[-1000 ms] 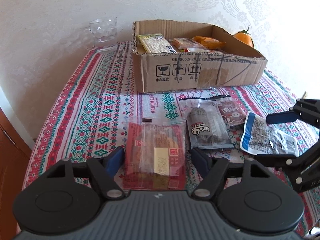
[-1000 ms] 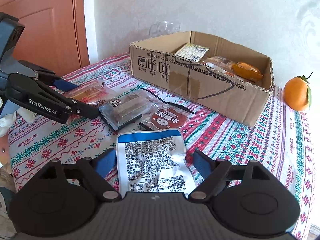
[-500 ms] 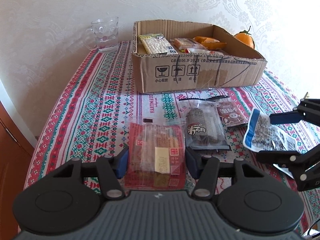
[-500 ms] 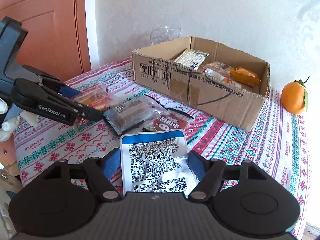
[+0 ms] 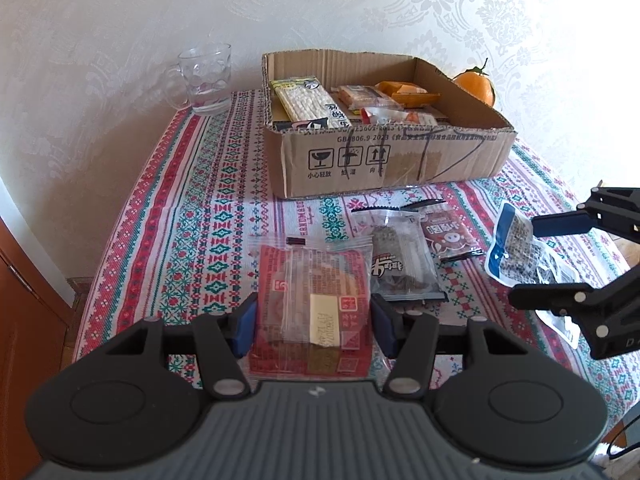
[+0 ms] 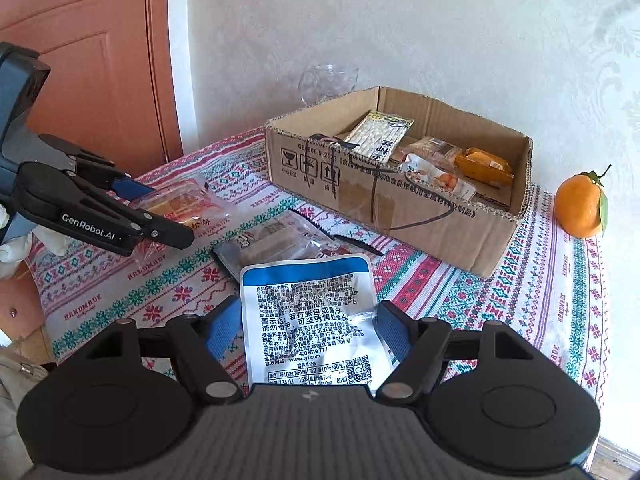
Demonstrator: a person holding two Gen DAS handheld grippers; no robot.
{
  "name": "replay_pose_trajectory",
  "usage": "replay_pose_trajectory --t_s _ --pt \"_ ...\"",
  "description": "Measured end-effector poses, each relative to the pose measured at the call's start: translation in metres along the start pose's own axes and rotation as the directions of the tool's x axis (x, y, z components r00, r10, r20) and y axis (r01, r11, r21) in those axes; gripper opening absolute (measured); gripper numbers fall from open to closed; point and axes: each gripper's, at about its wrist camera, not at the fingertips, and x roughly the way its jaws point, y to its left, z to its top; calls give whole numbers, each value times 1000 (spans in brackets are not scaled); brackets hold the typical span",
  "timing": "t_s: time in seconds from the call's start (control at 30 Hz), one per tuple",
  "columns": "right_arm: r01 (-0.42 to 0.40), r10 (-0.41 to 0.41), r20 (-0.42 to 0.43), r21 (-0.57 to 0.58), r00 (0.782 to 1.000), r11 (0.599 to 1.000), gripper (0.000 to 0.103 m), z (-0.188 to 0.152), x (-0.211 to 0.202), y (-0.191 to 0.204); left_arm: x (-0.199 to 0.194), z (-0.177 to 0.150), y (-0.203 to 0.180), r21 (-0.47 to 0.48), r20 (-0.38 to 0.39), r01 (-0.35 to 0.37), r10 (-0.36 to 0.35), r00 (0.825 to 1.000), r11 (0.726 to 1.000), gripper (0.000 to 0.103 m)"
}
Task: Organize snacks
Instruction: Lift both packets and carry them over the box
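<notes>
So my left hand-held gripper [image 5: 312, 322] has its blue pads pressed against both sides of the red cake packet [image 5: 314, 304], which sits at the near edge of the table [image 5: 188, 216]. My right hand-held gripper [image 6: 310, 330] is clamped on the blue-and-white pouch [image 6: 316, 320], and from the left wrist view that pouch looks tilted, its far end up off the cloth. Between the two sit a clear packet with a dark snack [image 5: 398, 266] and a small brown-red sachet [image 5: 448, 234], partly overlapping each other, both flat on the patterned cloth. The cardboard box [image 5: 384, 160] is further back with several snacks already inside. Glass mug [image 5: 204, 80] is just left of the box by the wall, and an orange [image 6: 582, 206] is on its other side.
</notes>
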Motion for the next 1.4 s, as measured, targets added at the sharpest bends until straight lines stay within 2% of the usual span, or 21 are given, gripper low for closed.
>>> replay_pose_trajectory --t_s 0.37,0.63,0.8,1.07,1.4 --pt "28 -27 -17 61 1000 998 78 27 -10 -12 -11 20 -5 46 -26 68 -67 997 997 56" --pt "48 -48 8 67 999 997 78 54 -15 -21 -12 47 -14 67 -14 119 -118 993 991 56" --pt "74 -77 28 77 997 994 79 78 -12 -34 -7 67 -20 94 -3 110 -110 994 990 56" --pt "158 -162 36 102 986 982 79 122 12 -71 -3 89 -19 105 41 103 -108 993 989 56" --pt "217 -217 -18 158 976 963 79 159 65 -118 10 108 -13 96 63 113 -120 991 989 56"
